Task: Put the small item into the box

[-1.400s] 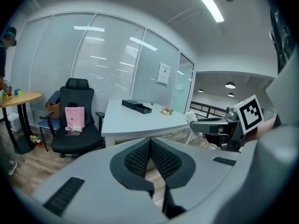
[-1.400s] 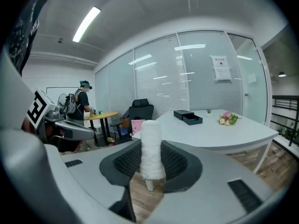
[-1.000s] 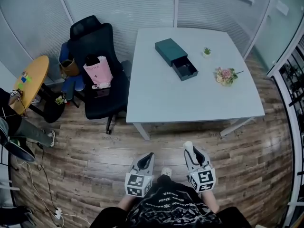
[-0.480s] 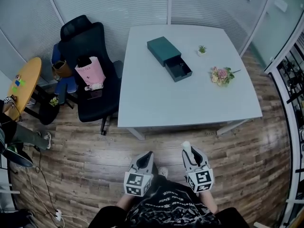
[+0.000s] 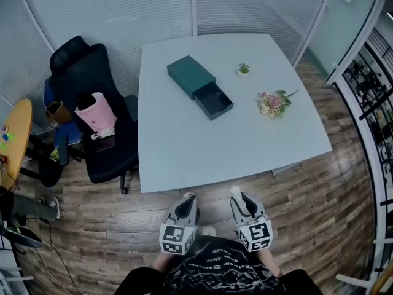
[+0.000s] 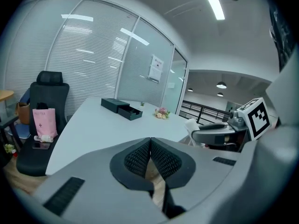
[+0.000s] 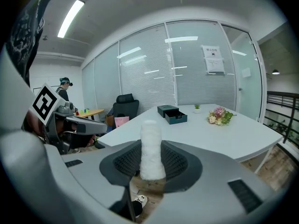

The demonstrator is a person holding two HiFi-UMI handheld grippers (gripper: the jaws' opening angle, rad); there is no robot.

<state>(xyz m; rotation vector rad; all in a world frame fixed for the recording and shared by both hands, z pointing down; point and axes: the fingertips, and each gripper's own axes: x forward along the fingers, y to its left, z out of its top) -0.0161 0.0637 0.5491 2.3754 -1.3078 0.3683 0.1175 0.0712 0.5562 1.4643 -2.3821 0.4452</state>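
Note:
A dark green box [image 5: 191, 75] lies on the white table [image 5: 202, 146], its drawer [image 5: 214, 101] pulled out and open; the box also shows far off in the right gripper view [image 7: 171, 113] and the left gripper view [image 6: 122, 109]. My right gripper [image 5: 239, 200] is shut on a small white cylinder [image 7: 151, 148] that stands upright between its pads, short of the table's near edge. My left gripper [image 5: 186, 203] is beside it, shut with nothing in it [image 6: 150, 154].
A small potted plant [image 5: 244, 70] and a flower bunch [image 5: 272, 102] sit on the table right of the box. A black office chair [image 5: 92, 121] with a pink bag [image 5: 93, 112] stands at the table's left. A wooden side table [image 5: 11, 140] is at far left.
The view has shifted toward the table: its near edge is closer to both grippers. Both grippers keep their pose, and the white cylinder stays held.

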